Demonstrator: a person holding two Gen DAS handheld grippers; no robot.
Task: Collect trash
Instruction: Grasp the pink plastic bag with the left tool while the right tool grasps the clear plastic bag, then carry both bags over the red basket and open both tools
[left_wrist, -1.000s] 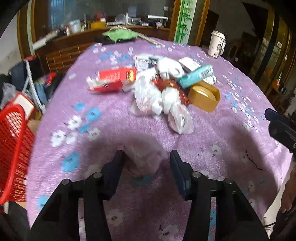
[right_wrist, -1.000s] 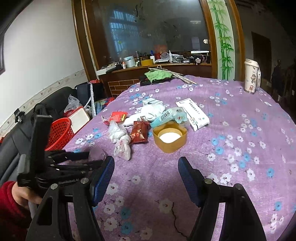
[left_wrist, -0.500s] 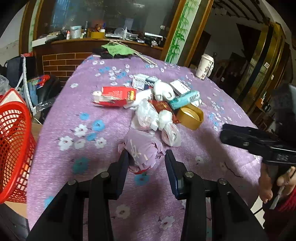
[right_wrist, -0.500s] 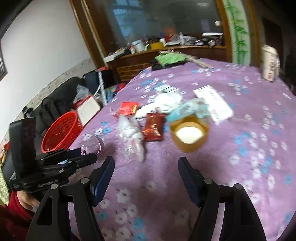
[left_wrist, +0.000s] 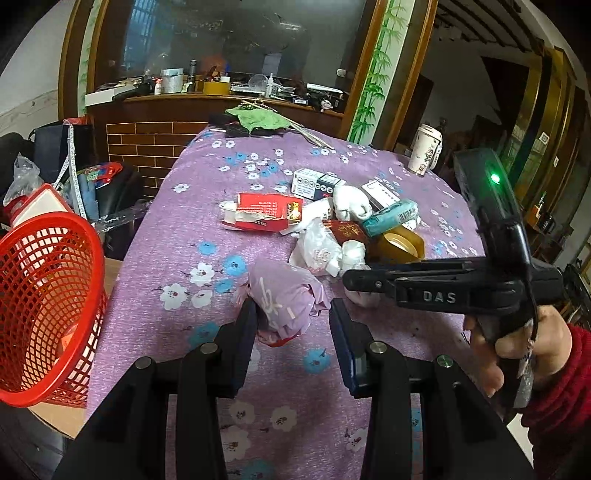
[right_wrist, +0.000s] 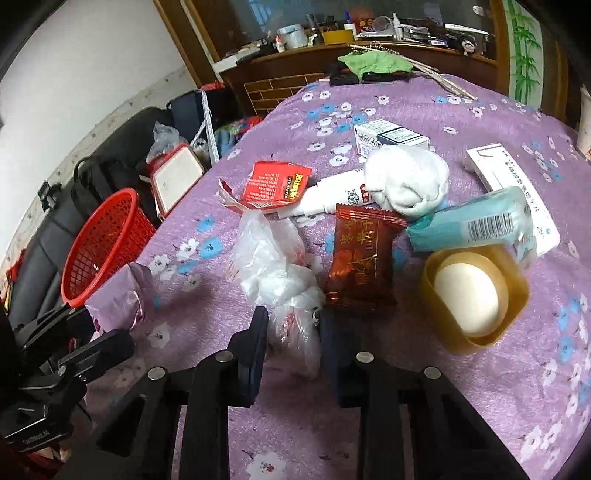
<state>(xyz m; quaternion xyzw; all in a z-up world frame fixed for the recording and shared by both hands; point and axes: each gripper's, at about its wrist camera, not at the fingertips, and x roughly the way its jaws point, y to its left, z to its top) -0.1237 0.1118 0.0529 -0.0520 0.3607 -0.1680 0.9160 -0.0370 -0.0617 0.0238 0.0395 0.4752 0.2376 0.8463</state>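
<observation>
Left wrist view: the left gripper (left_wrist: 291, 325) is closed on a crumpled purple bag (left_wrist: 282, 295), pinched between its two fingers and, as the right wrist view shows, lifted clear of the surface (left_wrist: 173, 229). Just left, beside the surface edge, stands the red basket (left_wrist: 44, 295), which looks like the place for the trash.

In the right wrist view the right gripper (right_wrist: 293, 330) straddles a knotted clear plastic bag (right_wrist: 280, 291), its fingers close on either side; I cannot tell whether they press it yet. Touching that bag on the right lies a dark red snack packet (right_wrist: 360, 266), and beyond it an amber tub (right_wrist: 476, 291), a teal tissue pack (right_wrist: 476, 221), a white wad (right_wrist: 406, 181) and a red carton (right_wrist: 275, 184).

Risks, as I judge them: the purple bag is thin and slippery, so a slack pinch could drop it short of the basket. The right fingers could catch the packet's edge and drag it along, or grip only a loose fold of film that slides free on lifting.
</observation>
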